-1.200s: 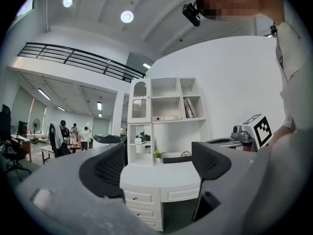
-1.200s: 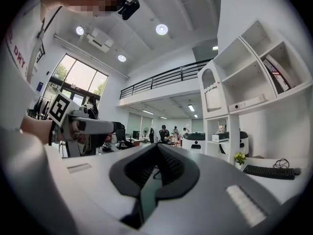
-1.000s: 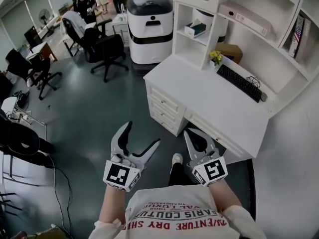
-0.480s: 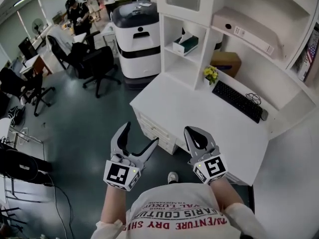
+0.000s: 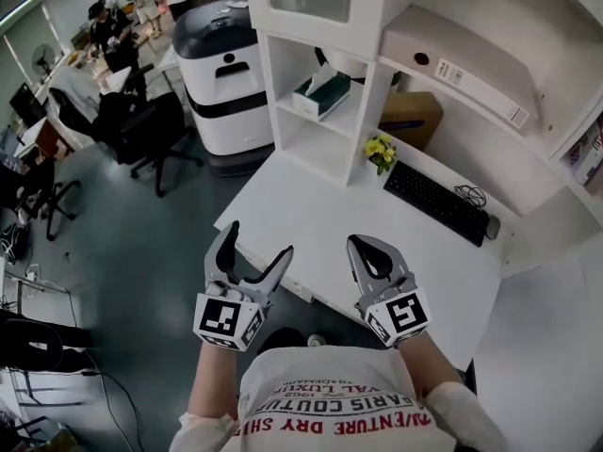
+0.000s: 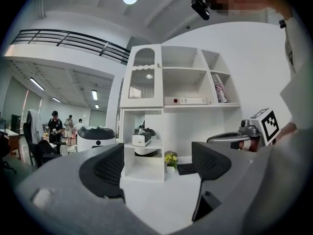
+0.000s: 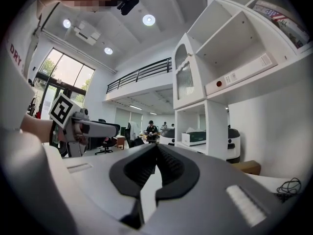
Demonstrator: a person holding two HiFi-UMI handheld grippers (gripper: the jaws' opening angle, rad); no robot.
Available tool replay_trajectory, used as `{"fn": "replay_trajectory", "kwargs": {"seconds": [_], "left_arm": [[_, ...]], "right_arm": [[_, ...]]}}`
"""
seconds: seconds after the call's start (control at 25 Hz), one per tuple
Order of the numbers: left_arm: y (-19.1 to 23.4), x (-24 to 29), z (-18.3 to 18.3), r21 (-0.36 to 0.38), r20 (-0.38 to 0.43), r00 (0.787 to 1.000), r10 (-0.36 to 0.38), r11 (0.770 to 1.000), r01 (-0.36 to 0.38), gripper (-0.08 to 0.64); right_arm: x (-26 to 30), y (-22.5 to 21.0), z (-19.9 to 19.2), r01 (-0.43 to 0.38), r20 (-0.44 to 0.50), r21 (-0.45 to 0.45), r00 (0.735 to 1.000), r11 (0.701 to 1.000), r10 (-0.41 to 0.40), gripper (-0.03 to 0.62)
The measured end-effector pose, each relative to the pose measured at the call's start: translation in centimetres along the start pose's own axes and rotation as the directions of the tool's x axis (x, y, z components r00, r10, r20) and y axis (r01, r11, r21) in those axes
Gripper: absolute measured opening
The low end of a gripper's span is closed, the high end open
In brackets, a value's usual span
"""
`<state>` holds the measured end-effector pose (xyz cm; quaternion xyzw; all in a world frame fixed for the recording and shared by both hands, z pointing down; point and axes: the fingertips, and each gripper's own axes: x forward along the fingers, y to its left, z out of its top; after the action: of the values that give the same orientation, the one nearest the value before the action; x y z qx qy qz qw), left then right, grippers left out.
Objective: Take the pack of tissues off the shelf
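The pack of tissues [image 5: 319, 95] is a white and green box with a tissue sticking out, on the middle shelf of the white shelf unit [image 5: 363, 83] at the desk's back. It also shows in the left gripper view [image 6: 142, 139] and the right gripper view [image 7: 195, 137]. My left gripper [image 5: 256, 243] hangs over the desk's front edge, open and empty, far short of the pack. In its own view the left gripper [image 6: 157, 164] points at the shelf. My right gripper [image 5: 369, 250] floats beside it, shut and empty, as the right gripper view [image 7: 156, 150] confirms.
On the white desk [image 5: 311, 217] lie a black keyboard [image 5: 438, 201] and a small pot of yellow flowers [image 5: 380, 151]. A cardboard box [image 5: 412, 116] sits under a shelf holding a white binder [image 5: 462, 59]. A white machine [image 5: 221, 73] and office chairs [image 5: 141, 125] stand left.
The person has stepped closer to the desk, so both grippers now hang over its front edge. The jaws of both stand as before.
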<state>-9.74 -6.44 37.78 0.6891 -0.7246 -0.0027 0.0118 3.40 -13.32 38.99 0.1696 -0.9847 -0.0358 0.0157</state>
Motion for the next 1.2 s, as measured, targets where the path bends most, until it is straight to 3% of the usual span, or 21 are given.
{"fn": "replay_trajectory", "kwargs": {"seconds": [0.28,0.48,0.72,1.0,1.2], "left_arm": [[2.7,7.8,-0.3,0.034,-0.032,0.998,-0.056,0.998,0.057,0.436],[5.6,13.5,-0.8,0.010,-0.037,0.995,-0.089,0.996,0.089,0.453],[8.8,20.2,-1.8,0.022,-0.082,0.982,-0.168,0.985,0.170,0.466],[10.2,27.3,-3.4,0.016,-0.134,0.943,-0.306,0.950,0.311,0.466],[10.7,31.9,-4.3,-0.016,-0.143,0.933,-0.332,0.943,0.333,0.504]], "right_arm": [[3.7,-3.5,-0.7,0.063,-0.020,0.003,0.998,0.998,-0.062,0.002],[7.0,-6.7,-0.7,0.160,-0.027,-0.001,0.987,0.987,-0.160,0.002],[11.2,-10.5,-1.5,0.295,-0.052,0.024,0.954,0.955,-0.294,0.002],[15.1,-13.1,-2.2,0.415,-0.077,0.004,0.907,0.910,-0.413,0.002],[16.6,-14.9,-3.1,0.487,-0.103,0.008,0.869,0.873,-0.484,0.002]]}}
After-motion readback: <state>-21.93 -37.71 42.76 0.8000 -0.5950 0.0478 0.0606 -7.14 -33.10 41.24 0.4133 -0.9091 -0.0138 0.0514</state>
